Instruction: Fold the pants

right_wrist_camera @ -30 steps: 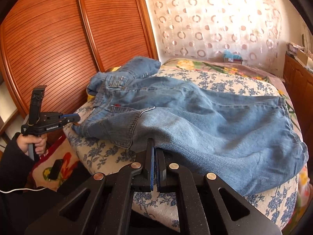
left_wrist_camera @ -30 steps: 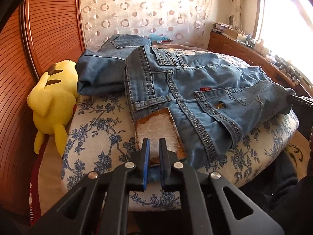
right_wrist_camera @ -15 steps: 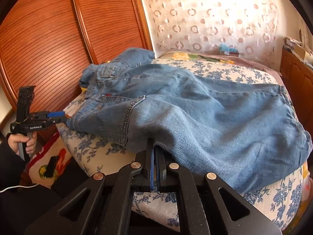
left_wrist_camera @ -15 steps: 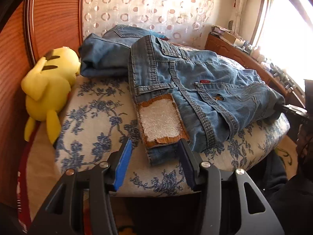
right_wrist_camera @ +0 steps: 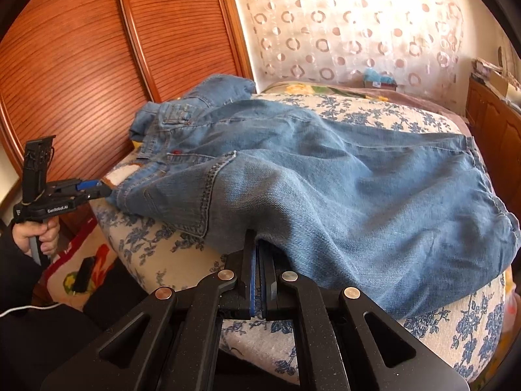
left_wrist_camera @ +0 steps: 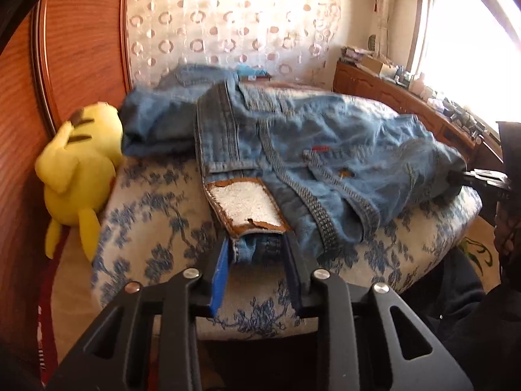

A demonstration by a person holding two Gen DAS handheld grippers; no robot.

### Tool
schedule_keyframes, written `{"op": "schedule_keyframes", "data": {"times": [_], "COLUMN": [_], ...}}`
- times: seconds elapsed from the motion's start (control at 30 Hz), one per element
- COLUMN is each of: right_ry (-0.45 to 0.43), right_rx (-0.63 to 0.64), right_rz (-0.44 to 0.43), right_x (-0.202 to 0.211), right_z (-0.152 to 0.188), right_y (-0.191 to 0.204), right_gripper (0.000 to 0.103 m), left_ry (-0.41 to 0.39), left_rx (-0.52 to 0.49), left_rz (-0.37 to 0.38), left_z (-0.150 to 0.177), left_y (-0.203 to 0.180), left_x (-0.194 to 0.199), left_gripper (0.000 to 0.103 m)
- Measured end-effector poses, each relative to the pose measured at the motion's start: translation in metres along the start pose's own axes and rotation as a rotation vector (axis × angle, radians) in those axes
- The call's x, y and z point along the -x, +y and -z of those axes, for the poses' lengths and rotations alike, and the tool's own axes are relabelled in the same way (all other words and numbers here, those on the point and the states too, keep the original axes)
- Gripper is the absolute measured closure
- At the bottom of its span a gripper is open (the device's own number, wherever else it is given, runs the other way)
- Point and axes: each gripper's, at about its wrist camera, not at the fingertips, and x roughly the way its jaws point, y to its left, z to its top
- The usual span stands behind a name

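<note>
Since a second ago the left hand-held gripper (left_wrist_camera: 257, 254) has let go of the waistband corner: its fingers, then pinched on the denim, now stand apart on either side of the strip below the torn leather patch (left_wrist_camera: 246, 204), touching little or nothing.

Blue jeans (right_wrist_camera: 325, 176) lie spread over the floral mattress (right_wrist_camera: 156, 254), waist toward the near left corner, legs running across to the right edge. They look like heavy, soft denim: limp enough to sag between two holds, thick and firm at the waistband and side seams, not slippery. A judgement: the stitched waistband corners and hem edges are the surest places to grip, since a pinch on plain cloth in mid-leg would only lift a ridge.

At the near edge the right hand-held gripper (right_wrist_camera: 258, 254) is pressed together on a fold of the leg, held low and roughly level, pointing across the bed. Its partner sits level too, aimed along the waistband. A second pair of jeans (left_wrist_camera: 156, 123) and a yellow Pikachu plush (left_wrist_camera: 78, 169) rest by the headboard.
</note>
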Motion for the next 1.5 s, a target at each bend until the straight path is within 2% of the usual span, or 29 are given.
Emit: {"op": "schedule_keyframes", "data": {"times": [0.2,0.33,0.43,0.57,0.73,0.93,1.0,1.13,1.23,1.27,1.5], "right_ry": [-0.014,0.001,0.028,0.065,0.053,0.018,-0.003,-0.041,-0.067,-0.074,-0.116], "right_rx": [0.042,0.034,0.026,0.01,0.002,-0.01,-0.024,-0.056,-0.077,-0.086,-0.149], "right_rz": [-0.048,-0.083,-0.108,-0.1,-0.038,0.025,0.065,0.132,0.182,0.199,0.296], "right_x": [0.02,0.027,0.022,0.009,0.012,0.033,0.043,0.06,0.069,0.071,0.082], "right_z": [-0.006,-0.005,0.005,0.018,0.016,0.014,0.014,0.013,0.013,0.013,0.018], "right_y": [0.016,0.023,0.029,0.029,0.022,0.014,0.005,-0.015,-0.028,-0.034,-0.066], "right_gripper": [0.103,0.103,0.103,0.103,0.103,0.093,0.085,0.074,0.066,0.063,0.056], "left_ry": [-0.034,-0.059,-0.027,0.024,0.01,-0.047,-0.066,-0.098,-0.116,-0.124,-0.137], "left_rx": [-0.015,0.038,0.025,0.037,0.037,-0.004,-0.014,-0.048,-0.064,-0.067,-0.099], "left_rz": [-0.03,-0.046,-0.081,-0.075,-0.071,-0.087,-0.074,-0.054,-0.017,0.0,0.038], "left_z": [-0.014,-0.016,-0.01,0.002,0.001,-0.01,-0.016,-0.028,-0.037,-0.039,-0.054], "left_y": [0.004,0.021,0.022,0.023,0.019,0.008,0.003,-0.013,-0.026,-0.03,-0.067], "left_x": [0.012,0.018,0.008,-0.007,0.002,0.028,0.035,0.043,0.041,0.04,0.021], "left_gripper": [0.086,0.086,0.085,0.084,0.078,0.07,0.057,0.054,0.037,0.035,0.032]}}
